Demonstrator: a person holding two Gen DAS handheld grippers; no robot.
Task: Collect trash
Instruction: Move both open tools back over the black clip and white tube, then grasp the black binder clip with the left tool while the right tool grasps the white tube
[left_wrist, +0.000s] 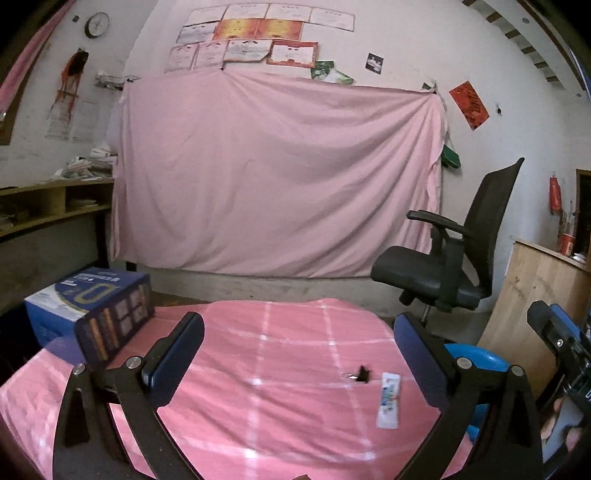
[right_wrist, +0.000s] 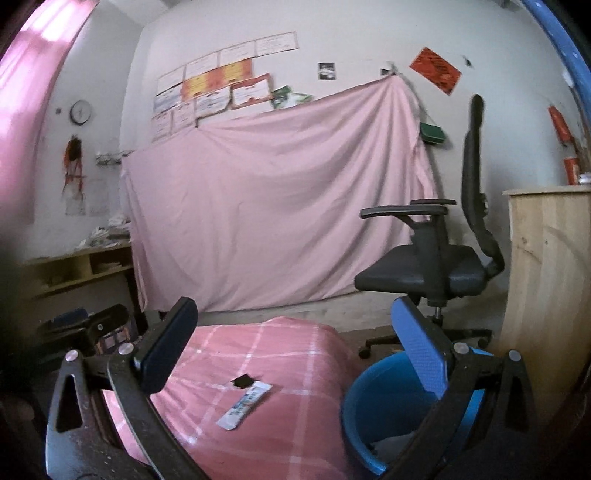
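Left gripper (left_wrist: 295, 354) and right gripper (right_wrist: 295, 343) both spread wide, empty. White sachet (left_wrist: 388, 400) flat on pink checked tablecloth (left_wrist: 258, 406), beside small dark scrap (left_wrist: 364, 373). Blue bin (right_wrist: 373, 406) just off table's right edge.

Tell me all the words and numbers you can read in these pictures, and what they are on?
None can be read for sure.
Blue box: big gold shape like "0", other print blurred.
Sachet: print too small.
Wall certificates: too blurred.
Red poster: unreadable.
Clock: numerals too small.
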